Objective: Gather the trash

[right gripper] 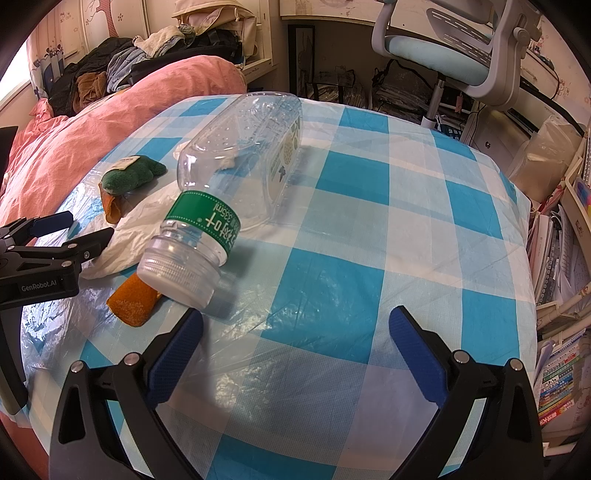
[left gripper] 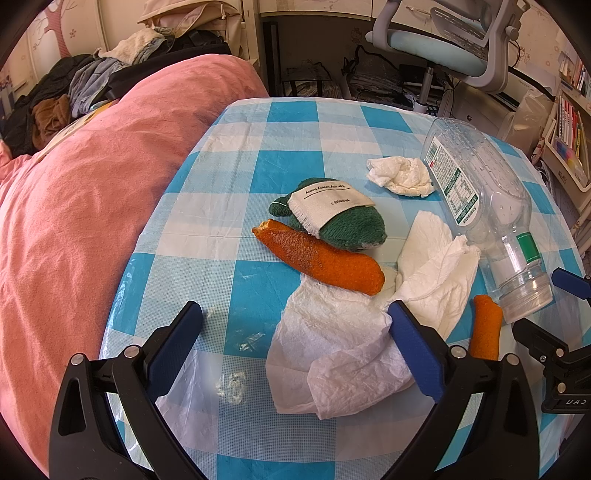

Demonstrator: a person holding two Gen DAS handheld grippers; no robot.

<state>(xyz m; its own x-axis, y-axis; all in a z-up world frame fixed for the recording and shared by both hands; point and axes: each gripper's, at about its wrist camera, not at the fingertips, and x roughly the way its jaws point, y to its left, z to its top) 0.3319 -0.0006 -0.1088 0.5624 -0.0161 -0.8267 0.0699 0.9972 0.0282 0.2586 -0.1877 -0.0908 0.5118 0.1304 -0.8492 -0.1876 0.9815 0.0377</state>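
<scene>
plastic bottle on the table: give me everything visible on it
The plastic bottle is clear, looks empty with droplets inside, and lies on its side on the checkered tablecloth. It has a clear cap, a green neck band, and a printed label. Its cap end rests over a small orange peel. Neither gripper touches it.

- I'm looking across a table under a blue-and-white checked plastic cloth [left gripper: 295, 118], glossy where light strikes it.
- Left of it lies a bed with a pink duvet [left gripper: 92, 192], touching the table's edge.
- Behind the duvet I see a heap of dark and pale clothes [left gripper: 74, 85] against a cream wall with floral decals [right gripper: 122, 14].
- Beyond the table stands a pale blue office chair [right gripper: 443, 48] with a grey frame.
- On the right, shelves crammed with books [right gripper: 557, 391].
- Daylight brightens the far left edge.
</scene>
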